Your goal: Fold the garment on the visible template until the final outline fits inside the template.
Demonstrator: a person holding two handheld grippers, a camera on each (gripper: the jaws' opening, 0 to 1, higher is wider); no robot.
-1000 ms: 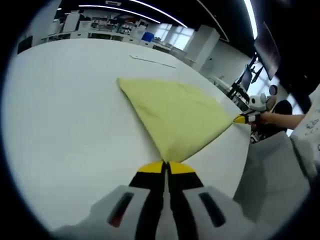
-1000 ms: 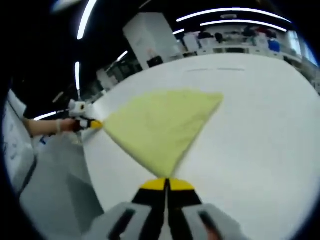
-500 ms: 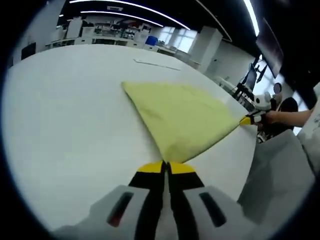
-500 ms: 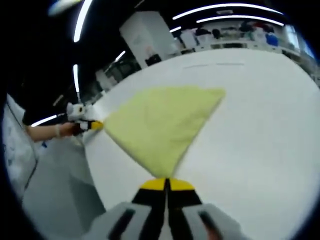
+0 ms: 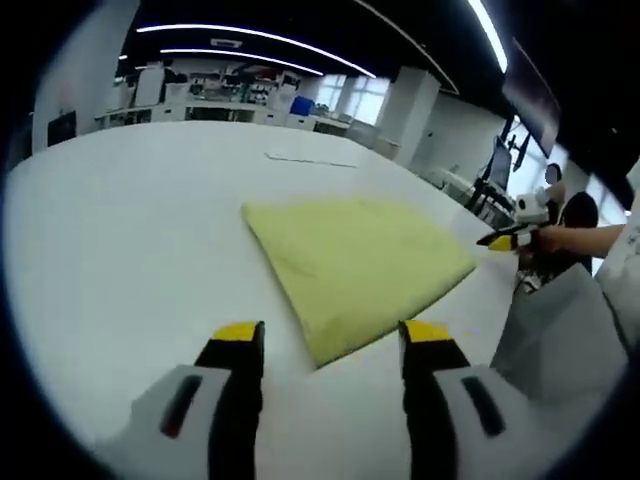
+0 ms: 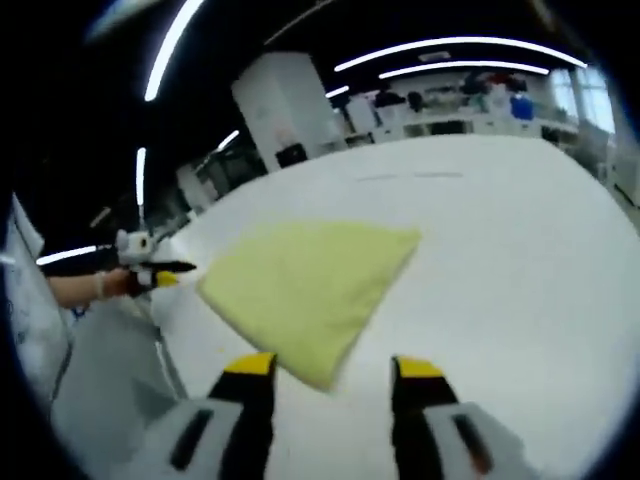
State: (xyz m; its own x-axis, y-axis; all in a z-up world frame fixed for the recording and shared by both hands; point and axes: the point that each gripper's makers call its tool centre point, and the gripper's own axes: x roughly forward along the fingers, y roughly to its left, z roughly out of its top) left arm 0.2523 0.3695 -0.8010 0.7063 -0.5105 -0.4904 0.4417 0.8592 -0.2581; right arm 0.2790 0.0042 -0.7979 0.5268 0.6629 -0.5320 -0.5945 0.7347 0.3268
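Lying flat on the white bench (image 5: 120, 230), the yellow garment (image 5: 355, 265) is a folded pad with one pointed corner toward each camera and its far edge toward the middle of the bench. In the left gripper view the left gripper (image 5: 330, 335) stands with its yellow-tipped jaws spread wide, released, the near corner of the cloth lying between and just beyond the tips, not touched. At the right of that view the right gripper (image 5: 500, 240) sits by the bench's edge, beside the cloth's right corner. In the right gripper view the right gripper (image 6: 330, 368) is likewise spread open and grasps nothing, with the garment (image 6: 305, 285) just ahead of its tips; the left gripper (image 6: 165, 275) shows small at the left, off the cloth.

By my reading the folding is largely done, since the cloth is compact and both tongs are let go. Whether the outline fits the template I cannot tell: only a faint thin line (image 5: 310, 158) shows on the far bench, and no template border is clear around the cloth.
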